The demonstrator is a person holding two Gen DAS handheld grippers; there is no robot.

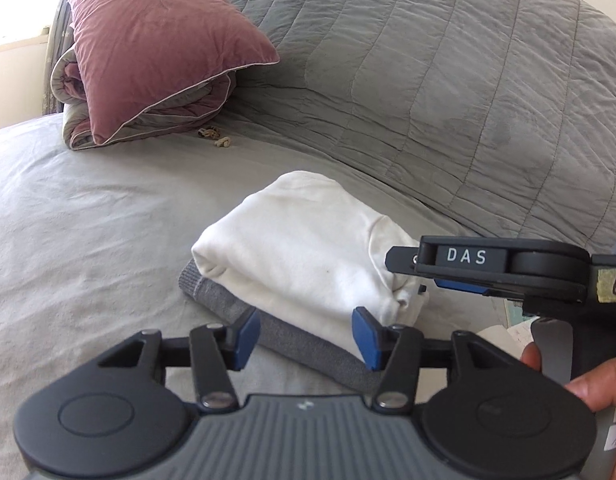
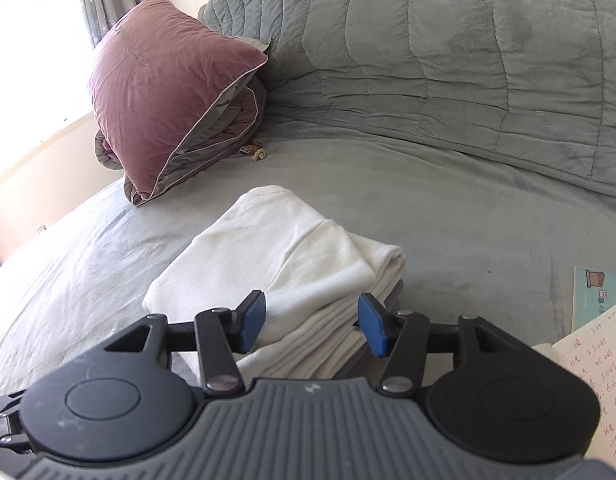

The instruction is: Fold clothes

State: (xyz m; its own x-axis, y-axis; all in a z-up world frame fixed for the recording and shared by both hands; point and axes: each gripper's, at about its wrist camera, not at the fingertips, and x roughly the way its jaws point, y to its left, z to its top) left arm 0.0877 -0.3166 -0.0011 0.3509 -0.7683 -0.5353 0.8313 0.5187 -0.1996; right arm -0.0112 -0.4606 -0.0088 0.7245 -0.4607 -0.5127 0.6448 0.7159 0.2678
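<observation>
A folded white garment [image 1: 308, 240] lies at the centre of both views on a grey bedsheet [image 1: 88, 220], stacked on top of a folded grey knit garment [image 1: 244, 308] whose ribbed edge shows along the lower left side of the pile in the left wrist view. In the right wrist view the white layers show as a stack of neat edges just ahead of the blue pads.

The left gripper [image 1: 308, 338] sits at the bottom centre of its own frame, fingers spread wide and grasping nothing — its blue pads [image 1: 248, 338] frame the near edge of the pile. The right gripper [image 2: 313, 328] is likewise spread apart with nothing between its fingers, hovering at the near corner of the white garment. From the left view it also enters at the right edge (marked "DAS"), its tip close over the pile's right corner, and a hand [image 1: 587, 384] shows at the lower right.

In the upper left of both frames rests a folded mauve quilt [image 2: 168, 92], with a small tan object [image 2: 256, 152] beside it. A quilted grey cover [image 1: 447, 80] fills the upper right. An open notebook [image 2: 595, 392] with handwriting lies at the lower right of the right wrist view.
</observation>
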